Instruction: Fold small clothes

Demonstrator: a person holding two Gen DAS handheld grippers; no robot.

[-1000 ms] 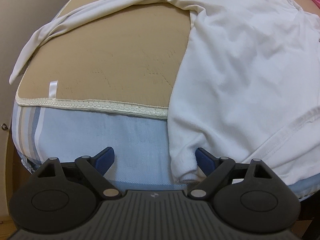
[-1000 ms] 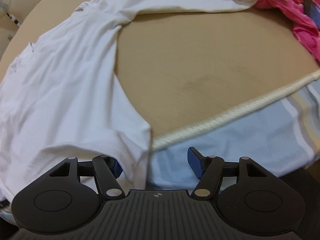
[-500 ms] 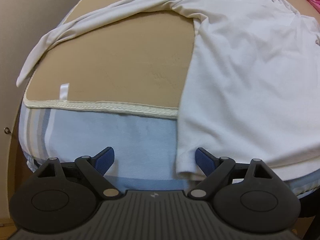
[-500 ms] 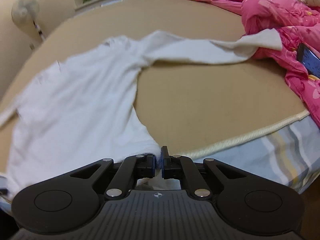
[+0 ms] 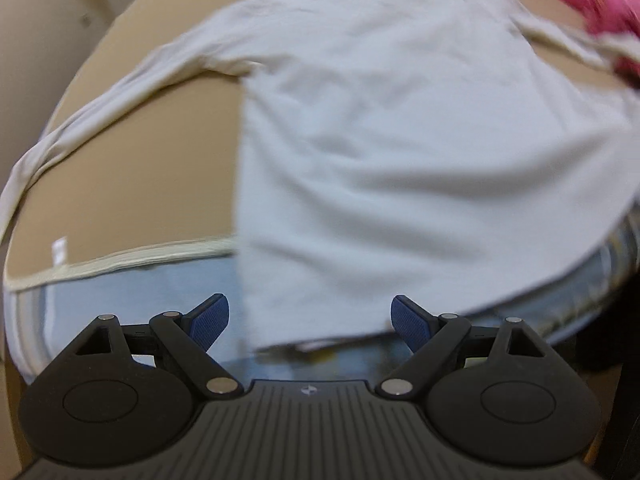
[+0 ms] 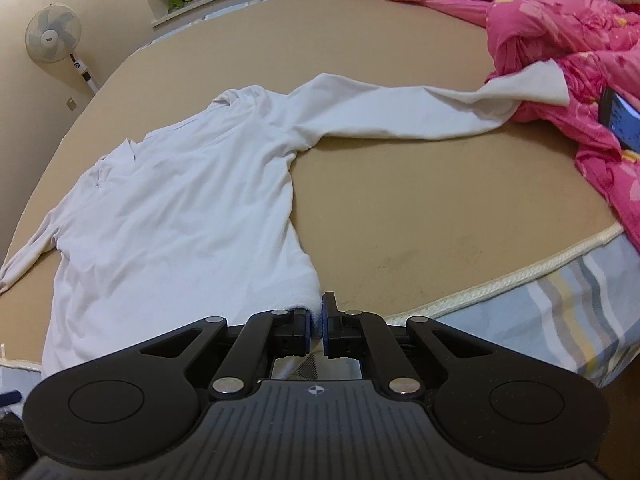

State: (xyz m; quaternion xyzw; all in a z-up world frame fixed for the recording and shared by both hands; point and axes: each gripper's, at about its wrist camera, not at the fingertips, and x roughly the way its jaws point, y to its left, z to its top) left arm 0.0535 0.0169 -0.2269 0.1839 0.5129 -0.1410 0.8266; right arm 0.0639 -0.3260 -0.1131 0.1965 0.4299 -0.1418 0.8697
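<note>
A white long-sleeved shirt point(image 6: 192, 200) lies spread on the tan bed, sleeves out to both sides. My right gripper point(image 6: 318, 322) is shut on the shirt's bottom right hem corner at the bed's front edge. In the blurred left wrist view the shirt point(image 5: 400, 152) hangs over the bed edge, and its bottom left hem corner sits between the blue pads of my open left gripper point(image 5: 308, 318). The pads are apart from the cloth.
A pink quilt point(image 6: 560, 40) is heaped at the right, under the right sleeve end, with a phone point(image 6: 620, 120) on it. The bed's cream piped edge point(image 6: 520, 280) and striped blue side run along the front. A fan point(image 6: 52, 40) stands far left.
My right gripper shut on the hem corner and lifted back, pulling the shirt flat. My left gripper shifted right, so the left hem corner now lies between its open pads.
</note>
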